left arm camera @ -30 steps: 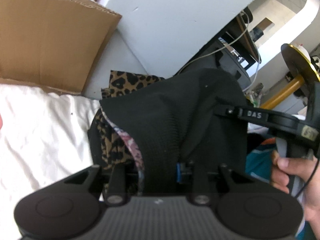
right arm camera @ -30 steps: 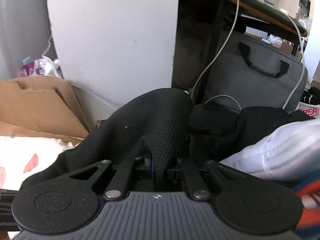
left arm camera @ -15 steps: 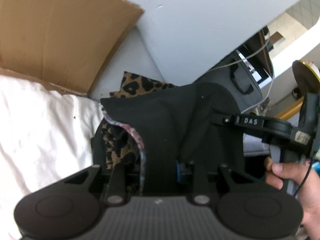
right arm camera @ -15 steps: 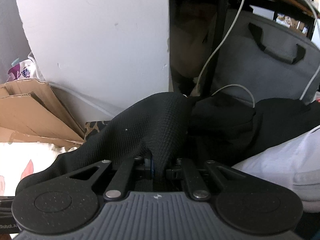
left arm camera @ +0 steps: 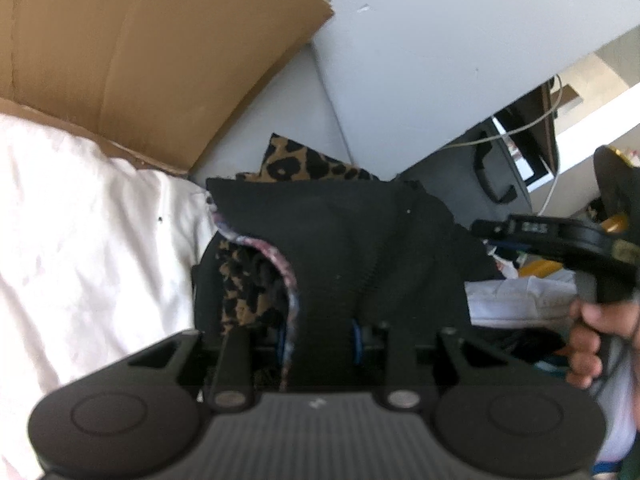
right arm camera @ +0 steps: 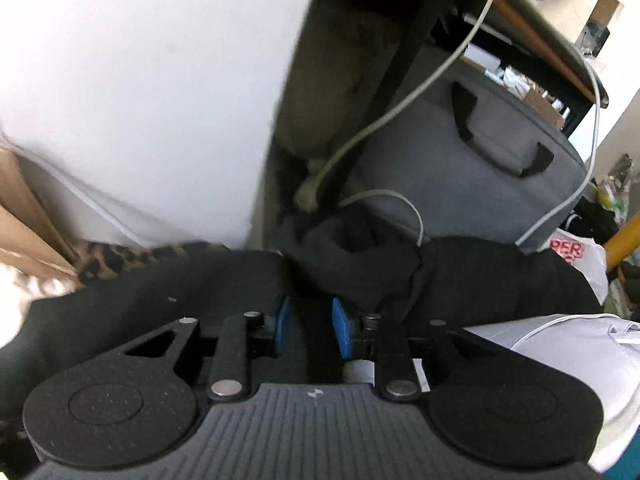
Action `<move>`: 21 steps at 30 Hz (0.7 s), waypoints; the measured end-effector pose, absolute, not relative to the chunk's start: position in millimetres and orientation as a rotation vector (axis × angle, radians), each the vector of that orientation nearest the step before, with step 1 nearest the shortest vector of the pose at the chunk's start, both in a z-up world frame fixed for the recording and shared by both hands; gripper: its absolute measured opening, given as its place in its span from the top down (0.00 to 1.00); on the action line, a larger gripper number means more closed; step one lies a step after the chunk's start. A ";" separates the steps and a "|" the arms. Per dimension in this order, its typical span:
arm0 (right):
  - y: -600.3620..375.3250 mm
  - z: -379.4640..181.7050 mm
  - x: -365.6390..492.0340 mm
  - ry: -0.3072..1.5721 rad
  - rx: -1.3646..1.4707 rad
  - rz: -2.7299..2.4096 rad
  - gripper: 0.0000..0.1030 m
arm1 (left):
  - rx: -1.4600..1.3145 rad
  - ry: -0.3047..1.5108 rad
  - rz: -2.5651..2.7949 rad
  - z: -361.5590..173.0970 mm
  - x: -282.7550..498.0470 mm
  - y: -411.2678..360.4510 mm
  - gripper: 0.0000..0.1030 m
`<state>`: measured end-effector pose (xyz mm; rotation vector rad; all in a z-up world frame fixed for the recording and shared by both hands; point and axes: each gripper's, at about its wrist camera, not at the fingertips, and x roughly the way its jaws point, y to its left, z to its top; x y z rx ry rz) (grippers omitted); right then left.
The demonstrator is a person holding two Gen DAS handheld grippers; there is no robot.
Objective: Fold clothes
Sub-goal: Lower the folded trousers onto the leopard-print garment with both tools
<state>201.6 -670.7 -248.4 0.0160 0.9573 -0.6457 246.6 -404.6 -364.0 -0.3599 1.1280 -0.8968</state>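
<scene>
A black knit garment (left arm camera: pixel 340 236) lies over a stack with a leopard-print garment (left arm camera: pixel 304 162) on the white bed sheet (left arm camera: pixel 72 232). My left gripper (left arm camera: pixel 320 340) has its jaws partly apart, with a fold of the black garment still between the blue pads. My right gripper (right arm camera: pixel 308 324) is open, its blue pads (right arm camera: pixel 284 320) apart above the black garment (right arm camera: pixel 140 304), gripping nothing. It shows at the right of the left wrist view (left arm camera: pixel 560 236), held in a hand.
A flattened cardboard box (left arm camera: pixel 140 60) leans on the white wall. A grey case with black handles (right arm camera: pixel 480 160), white cables (right arm camera: pixel 400 104), a heap of black clothes (right arm camera: pixel 460 272) and a white garment (right arm camera: pixel 560 352) lie to the right.
My right gripper has opened and let go of the black garment, which has dropped flat. My left gripper's jaws have widened around the fold. Both cameras tilted down toward the stack.
</scene>
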 end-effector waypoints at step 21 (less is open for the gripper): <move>-572.4 -299.5 97.8 0.688 0.159 -0.561 0.70 | -0.297 1.134 -0.926 -364.6 262.5 -401.5 0.64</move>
